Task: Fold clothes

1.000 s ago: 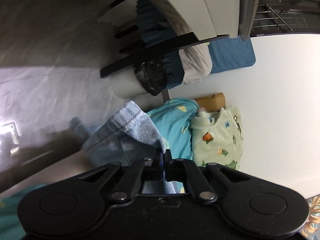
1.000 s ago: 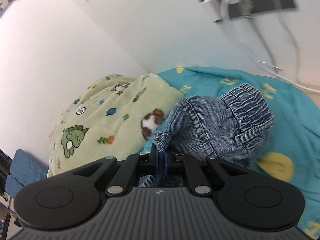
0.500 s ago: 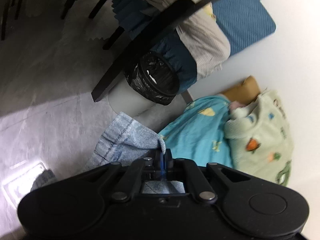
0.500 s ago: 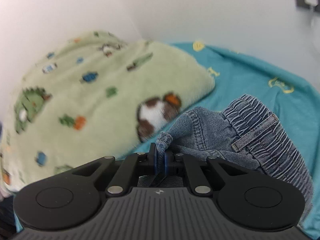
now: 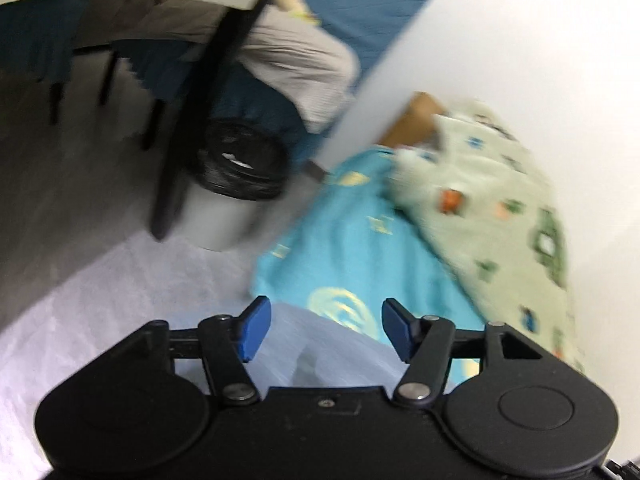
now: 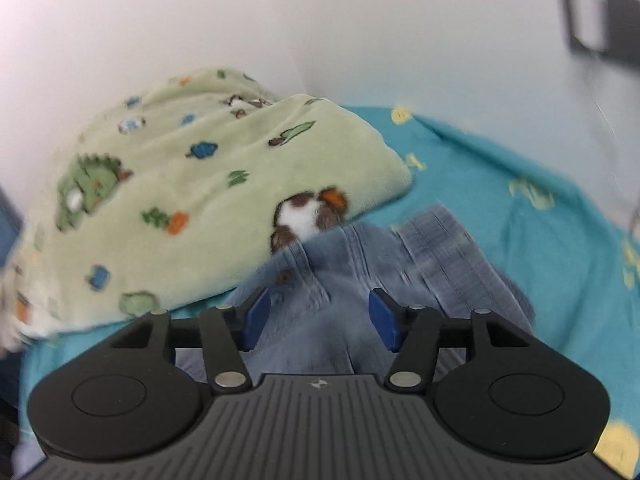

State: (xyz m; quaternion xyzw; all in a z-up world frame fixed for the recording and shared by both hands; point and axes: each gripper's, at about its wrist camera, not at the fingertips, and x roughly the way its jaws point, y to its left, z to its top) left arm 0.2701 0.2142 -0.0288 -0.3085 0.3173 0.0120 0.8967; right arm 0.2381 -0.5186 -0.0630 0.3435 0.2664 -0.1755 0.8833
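Left gripper (image 5: 323, 330): jaws spread wide, holding nothing; both blue pads (image 5: 253, 327) are bare.
Right gripper (image 6: 322, 316): jaws spread wide, holding nothing; blue pads (image 6: 256, 317) stand apart on either side of the denim.
Denim garment (image 6: 360, 272): one item, lying flat on the teal sheet directly ahead of and beneath the right gripper. In the left view a pale, blurred fabric surface shows between the pads (image 5: 320, 356); whether the pads touch it cannot be told.
Garment edges: ribbed waistband runs ahead and to the right of the right gripper; the far-left corner touches or slips under the blanket edge.
Teal sheet (image 6: 520, 216): one, printed with yellow motifs, covering the surface ahead and right of the right gripper; its edge drops to the floor ahead of the left gripper (image 5: 344, 240).
Green blanket (image 6: 192, 184): one folded fleece piece with dinosaur print, ahead-left of the right gripper, against the wall; ahead-right of the left gripper (image 5: 500, 208).
Open room: bare sheet lies right of the denim; the wall (image 6: 280, 20) closes the far side.
Bin (image 5: 236, 184): one, black-lined, on the floor ahead-left of the left gripper, beside a dark table leg (image 5: 200, 112).
Image quality: both views are motion-blurred.
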